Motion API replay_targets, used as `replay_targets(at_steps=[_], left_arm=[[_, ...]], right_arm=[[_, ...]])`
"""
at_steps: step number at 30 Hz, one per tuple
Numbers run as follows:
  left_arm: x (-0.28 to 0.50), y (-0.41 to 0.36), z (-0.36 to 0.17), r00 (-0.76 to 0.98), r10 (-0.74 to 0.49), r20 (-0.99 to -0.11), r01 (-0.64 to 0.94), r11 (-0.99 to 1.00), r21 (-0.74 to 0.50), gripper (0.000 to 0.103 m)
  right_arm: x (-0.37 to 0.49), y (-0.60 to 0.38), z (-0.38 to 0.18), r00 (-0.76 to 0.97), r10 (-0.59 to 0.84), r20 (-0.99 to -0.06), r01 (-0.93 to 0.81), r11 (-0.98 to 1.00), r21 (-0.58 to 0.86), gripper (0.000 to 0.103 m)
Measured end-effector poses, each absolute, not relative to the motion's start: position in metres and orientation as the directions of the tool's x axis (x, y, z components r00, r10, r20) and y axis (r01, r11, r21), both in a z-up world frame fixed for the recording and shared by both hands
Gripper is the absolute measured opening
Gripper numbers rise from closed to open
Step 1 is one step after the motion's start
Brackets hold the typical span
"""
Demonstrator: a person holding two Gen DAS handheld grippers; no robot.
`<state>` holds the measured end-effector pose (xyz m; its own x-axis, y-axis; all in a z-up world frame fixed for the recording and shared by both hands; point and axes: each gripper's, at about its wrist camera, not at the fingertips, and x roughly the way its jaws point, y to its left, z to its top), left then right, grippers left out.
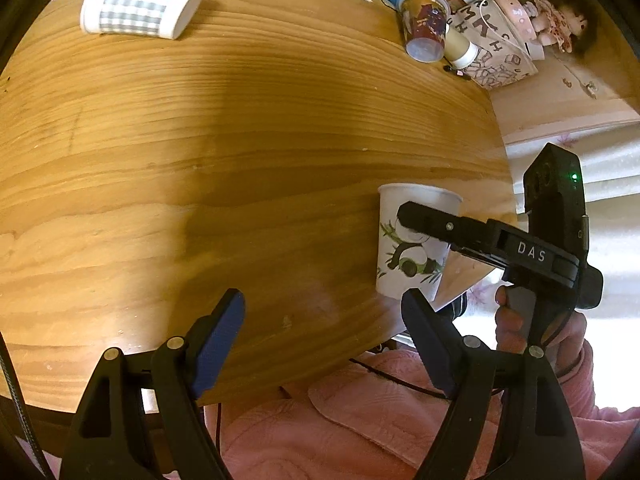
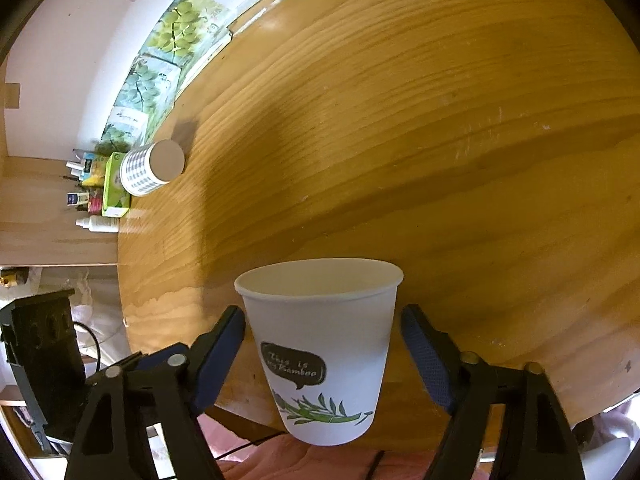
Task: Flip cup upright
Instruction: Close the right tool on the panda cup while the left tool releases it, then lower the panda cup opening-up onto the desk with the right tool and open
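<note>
A white paper cup (image 2: 320, 344) with a bamboo print stands upright, mouth up, at the near edge of the wooden table (image 2: 440, 140). My right gripper (image 2: 322, 344) is open, its blue pads on either side of the cup with small gaps. In the left wrist view the same cup (image 1: 408, 256) shows its panda print, with one right-gripper finger across it. My left gripper (image 1: 322, 332) is open and empty over the table's near edge, left of the cup.
A grey-checked cup (image 1: 140, 0) lies on its side at the far left; it also shows in the right wrist view (image 2: 150, 168). A printed plastic cup (image 1: 424, 24), a roll and a paper bag (image 1: 496, 44) sit at the far right. Leaflets (image 2: 176, 32) line the wall.
</note>
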<state>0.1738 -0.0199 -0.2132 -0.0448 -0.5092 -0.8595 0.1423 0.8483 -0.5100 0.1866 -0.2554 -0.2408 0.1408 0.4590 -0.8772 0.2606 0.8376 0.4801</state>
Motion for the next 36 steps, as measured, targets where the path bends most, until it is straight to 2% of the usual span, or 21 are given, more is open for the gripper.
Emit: replay_targets(at_steps=[6, 12, 20, 27, 36], left_arm=[[0.170, -0.014, -0.209, -0.031, -0.500, -0.865, 0.141, 0.855, -0.499, 0.083], [0.164, -0.009, -0.201, -0.007, -0.497, -0.868, 0.144, 0.858, -0.492, 0.083], [0.154, -0.001, -0.196, 0.018, -0.492, -0.871, 0.112, 0.866, -0.487, 0.083], [0.140, 0.007, -0.188, 0.068, -0.486, -0.871, 0.083, 0.873, -0.481, 0.083], [0.125, 0.009, -0.186, 0.093, -0.481, -0.872, 0.059, 0.876, -0.478, 0.083]], right_arm=[[0.187, -0.251, -0.232, 0.212, 0.420, -0.882, 0.229, 0.856, 0.463, 0.067], [0.186, -0.234, -0.210, 0.365, 0.345, -0.865, 0.074, 0.915, 0.396, 0.067], [0.165, -0.203, -0.194, 0.584, 0.285, -0.760, -0.151, 0.958, 0.243, 0.067], [0.151, -0.198, -0.204, 0.663, 0.274, -0.697, -0.186, 0.962, 0.202, 0.067], [0.137, -0.195, -0.209, 0.666, 0.290, -0.687, -0.224, 0.957, 0.187, 0.067]])
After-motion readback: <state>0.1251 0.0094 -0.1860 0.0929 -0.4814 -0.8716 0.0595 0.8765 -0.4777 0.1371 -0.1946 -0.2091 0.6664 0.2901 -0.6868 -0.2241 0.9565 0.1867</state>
